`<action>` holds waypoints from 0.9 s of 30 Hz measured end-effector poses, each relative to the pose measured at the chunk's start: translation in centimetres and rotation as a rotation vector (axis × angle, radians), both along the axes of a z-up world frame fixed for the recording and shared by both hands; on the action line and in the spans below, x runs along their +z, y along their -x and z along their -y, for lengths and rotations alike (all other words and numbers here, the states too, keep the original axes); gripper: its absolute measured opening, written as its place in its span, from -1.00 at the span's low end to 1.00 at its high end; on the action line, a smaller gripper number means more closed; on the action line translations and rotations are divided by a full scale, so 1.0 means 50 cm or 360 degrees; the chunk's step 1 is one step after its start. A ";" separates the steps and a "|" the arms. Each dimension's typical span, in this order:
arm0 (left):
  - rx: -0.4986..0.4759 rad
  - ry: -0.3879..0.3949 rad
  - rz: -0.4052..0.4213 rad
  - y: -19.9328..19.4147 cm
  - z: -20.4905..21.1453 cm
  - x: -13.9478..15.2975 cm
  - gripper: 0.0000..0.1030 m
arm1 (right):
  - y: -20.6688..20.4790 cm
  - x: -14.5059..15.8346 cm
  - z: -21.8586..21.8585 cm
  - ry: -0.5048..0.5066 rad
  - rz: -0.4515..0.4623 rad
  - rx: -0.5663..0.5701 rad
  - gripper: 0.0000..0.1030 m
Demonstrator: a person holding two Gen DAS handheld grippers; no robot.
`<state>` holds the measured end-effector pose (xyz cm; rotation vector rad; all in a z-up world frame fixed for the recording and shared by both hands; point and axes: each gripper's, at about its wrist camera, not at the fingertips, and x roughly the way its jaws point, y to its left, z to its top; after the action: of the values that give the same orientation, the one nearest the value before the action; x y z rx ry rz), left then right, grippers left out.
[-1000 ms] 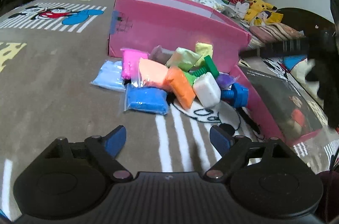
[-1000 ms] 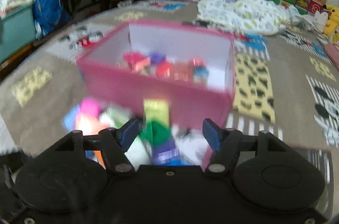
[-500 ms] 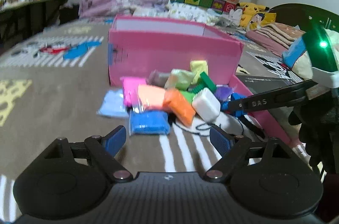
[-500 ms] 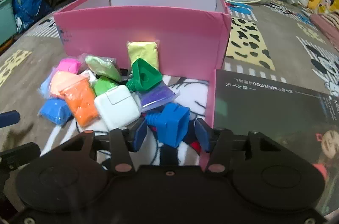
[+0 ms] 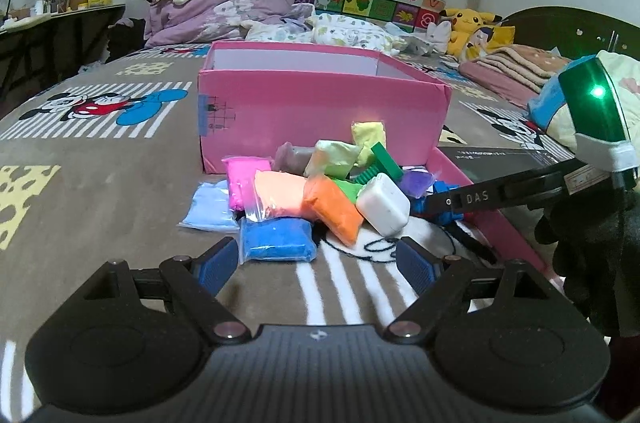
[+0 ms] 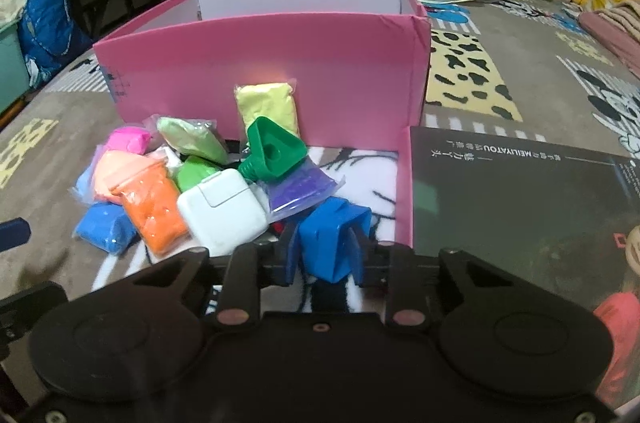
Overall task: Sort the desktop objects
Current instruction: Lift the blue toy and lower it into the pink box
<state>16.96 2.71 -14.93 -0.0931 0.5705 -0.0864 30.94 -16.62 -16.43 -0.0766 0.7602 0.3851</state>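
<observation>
The blue toy bolt (image 6: pixel 334 235) has a square, hollow head of bright plastic. It lies on the patterned bedspread (image 6: pixel 520 71) at the near edge of the pile, beside the white charger block (image 6: pixel 222 211). The right gripper (image 6: pixel 325 255) is closing, its pads on both sides of the head. The left gripper (image 5: pixel 316 259) stands open, holding nothing. Behind is the pink box (image 6: pixel 272 63).

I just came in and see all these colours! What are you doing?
A person is sorting a pile of toys and clay packets beside a pink box. The right claw is closing around a blue toy bolt. The left claw hovers open in front of the blue clay packet, holding nothing.
</observation>
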 end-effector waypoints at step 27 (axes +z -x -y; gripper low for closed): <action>-0.0004 -0.0011 0.0030 0.008 -0.004 0.012 0.67 | 0.032 0.150 0.008 -0.0152 0.0105 0.0178 -0.51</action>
<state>16.55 2.88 -14.32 -0.0848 0.5518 -0.0879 29.33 -17.02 -8.95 -0.0419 0.6730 0.5223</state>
